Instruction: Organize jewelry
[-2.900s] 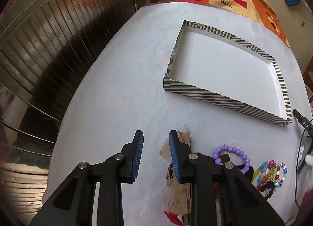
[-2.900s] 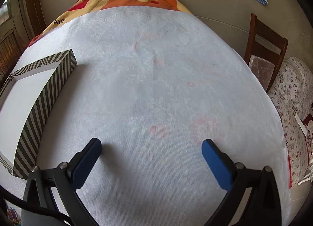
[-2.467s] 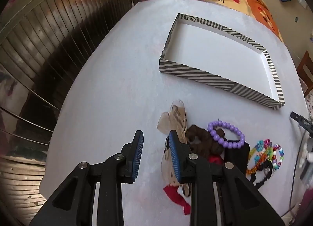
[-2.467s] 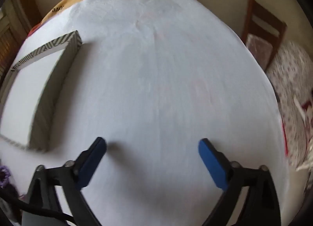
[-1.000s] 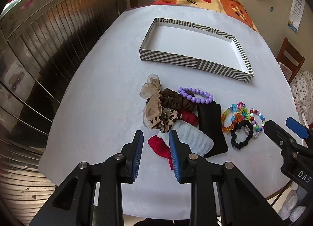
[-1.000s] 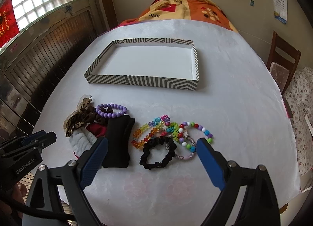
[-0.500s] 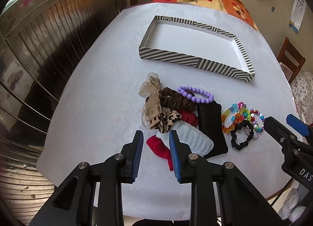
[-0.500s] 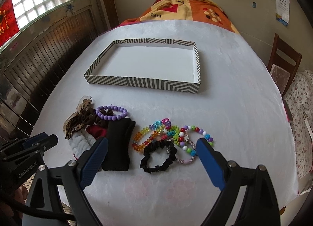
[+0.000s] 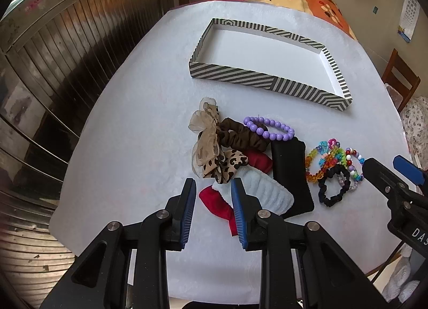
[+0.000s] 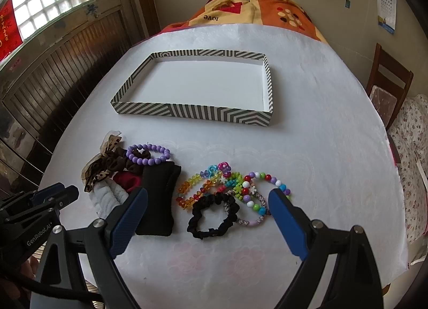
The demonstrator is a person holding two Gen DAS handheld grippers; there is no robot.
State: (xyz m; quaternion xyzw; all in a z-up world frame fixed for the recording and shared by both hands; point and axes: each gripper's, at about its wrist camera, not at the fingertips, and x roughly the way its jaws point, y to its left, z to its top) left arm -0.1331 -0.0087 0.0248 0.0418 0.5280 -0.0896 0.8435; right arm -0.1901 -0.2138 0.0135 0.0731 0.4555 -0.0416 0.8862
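Red scrunchie (image 9: 214,199) partly behind the left gripper's (image 9: 211,202) fingers (image 9: 238,207); calendar (image 10: 386,3) print unreadable.

Worktop (image 10: 307,135) covered in white cloth, matt, with a faint embossed floral pattern. Striped tray (image 10: 195,112) looks like paper-covered card, matt, with a smooth white interior. Purple bead bracelet (image 10: 148,154) glossy plastic; multicoloured bead bracelets (image 10: 214,183) translucent and shiny. Black scrunchie (image 10: 212,215) gathered matt fabric. White ribbed cloth (image 9: 267,193) soft and plush. Leopard-print bow (image 9: 214,159) partly sheer fabric.
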